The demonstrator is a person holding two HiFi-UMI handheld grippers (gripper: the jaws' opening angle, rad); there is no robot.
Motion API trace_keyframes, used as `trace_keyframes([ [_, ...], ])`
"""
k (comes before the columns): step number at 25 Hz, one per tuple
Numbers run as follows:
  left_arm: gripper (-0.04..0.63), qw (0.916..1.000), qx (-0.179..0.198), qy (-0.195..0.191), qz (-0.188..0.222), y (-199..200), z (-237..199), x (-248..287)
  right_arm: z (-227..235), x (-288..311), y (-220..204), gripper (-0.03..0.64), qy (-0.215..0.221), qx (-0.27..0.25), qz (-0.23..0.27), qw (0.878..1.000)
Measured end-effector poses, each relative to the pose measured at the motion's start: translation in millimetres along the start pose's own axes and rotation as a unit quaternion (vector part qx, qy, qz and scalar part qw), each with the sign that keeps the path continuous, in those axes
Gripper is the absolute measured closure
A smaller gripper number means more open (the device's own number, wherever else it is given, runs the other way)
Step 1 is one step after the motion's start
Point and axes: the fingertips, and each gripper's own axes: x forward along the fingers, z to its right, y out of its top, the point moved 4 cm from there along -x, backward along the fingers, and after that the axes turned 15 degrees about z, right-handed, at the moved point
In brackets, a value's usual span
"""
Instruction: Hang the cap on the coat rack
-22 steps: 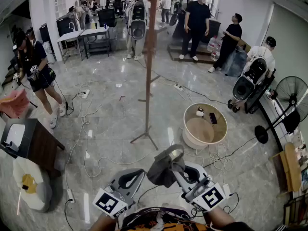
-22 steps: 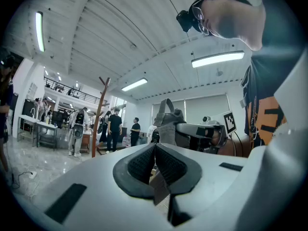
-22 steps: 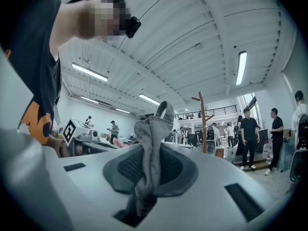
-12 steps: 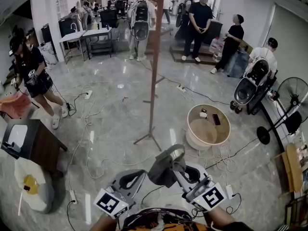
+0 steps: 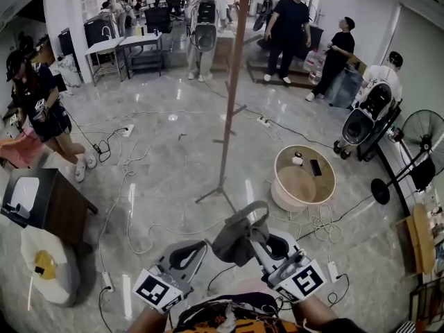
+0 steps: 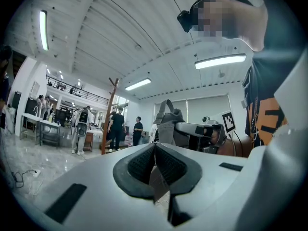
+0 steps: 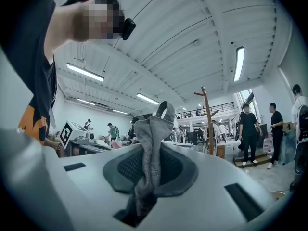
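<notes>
The wooden coat rack [image 5: 232, 96] stands on the marble floor ahead of me, its feet about a step from my grippers. A crumpled grey cap [image 5: 234, 233] with a strap loop sticks up from my right gripper [image 5: 254, 240], which is shut on it. In the right gripper view the cap [image 7: 151, 143] is pinched between the dark pads, with the rack [image 7: 208, 124] to its right. My left gripper [image 5: 186, 254] is low beside it, shut and holding nothing. From the left gripper view [image 6: 155, 160] the cap [image 6: 168, 124] and the rack [image 6: 109, 114] both show.
A round beige tub [image 5: 304, 180] with a phone on its rim sits right of the rack. A dark cabinet [image 5: 50, 212] is at the left and a standing fan [image 5: 420, 143] at the right. Cables [image 5: 130, 207] trail over the floor. Several people stand at the back and left.
The rack has come nearer and shifted right in the head view. Both grippers hold their pose, and the cap stays in the right one.
</notes>
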Motion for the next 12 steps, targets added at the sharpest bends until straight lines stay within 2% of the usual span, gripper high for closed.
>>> trace_keyframes([
  [6,0.566,0.9998,-0.013,-0.008,0.012,-1.6,-21.8,17.7,14.5,12.7,-7.7,0.554,-0.003,-0.007,-0.011,1.000],
  [12,0.566,0.9999,-0.001,-0.010,0.000,-8.9,-55.2,58.5,64.6,40.1,-27.0,0.554,-0.007,0.003,-0.002,1.000],
])
